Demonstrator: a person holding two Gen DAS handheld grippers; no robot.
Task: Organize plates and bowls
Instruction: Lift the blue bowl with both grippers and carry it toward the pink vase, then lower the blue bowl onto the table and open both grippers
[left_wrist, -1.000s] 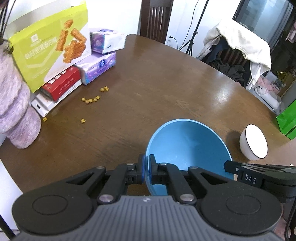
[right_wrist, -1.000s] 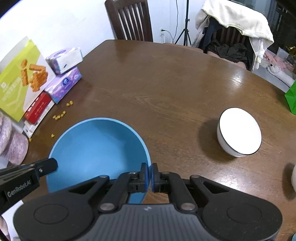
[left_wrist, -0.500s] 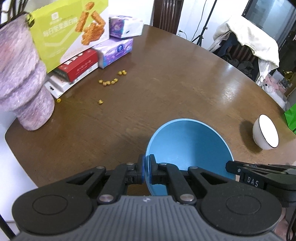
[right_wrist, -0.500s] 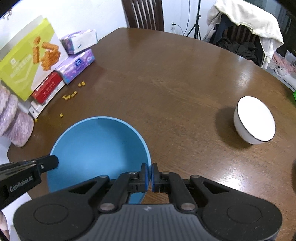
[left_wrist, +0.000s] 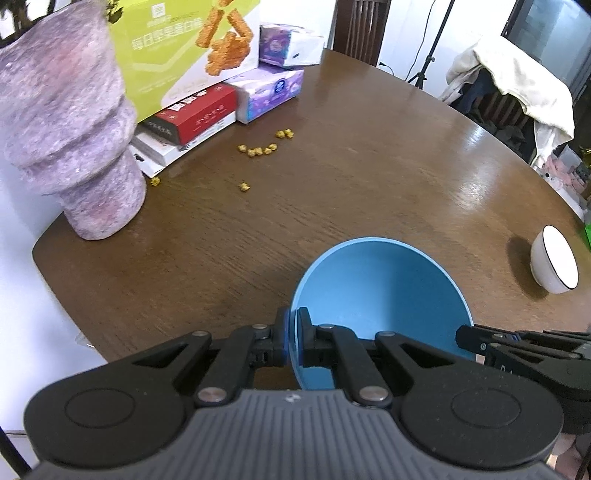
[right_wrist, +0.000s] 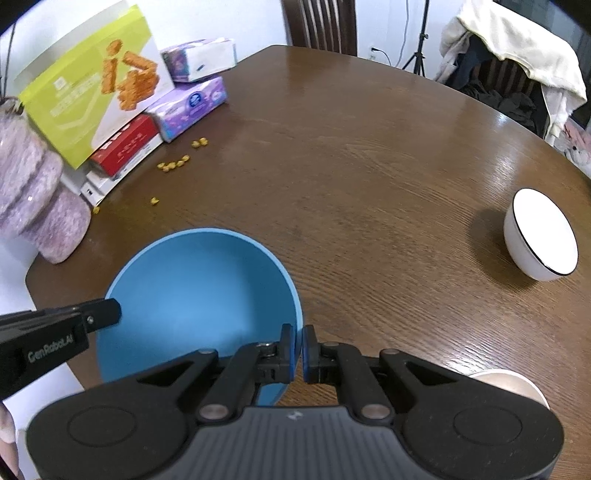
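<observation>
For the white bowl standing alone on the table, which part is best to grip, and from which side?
Grip the thin rim of the white bowl from above, one of the jaws inside and one outside. It stands upright and open, with bare table around it, and its round wall looks too wide to span.

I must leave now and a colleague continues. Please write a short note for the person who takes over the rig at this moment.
Left gripper: shut on the blue bowl rim.
Right gripper: shut on the opposite rim.
The blue bowl is held over the near edge of the table. The white bowl stands alone at the right.
Done: blue bowl gripped. Left: set it down, then probably gather the bowls together.
</observation>
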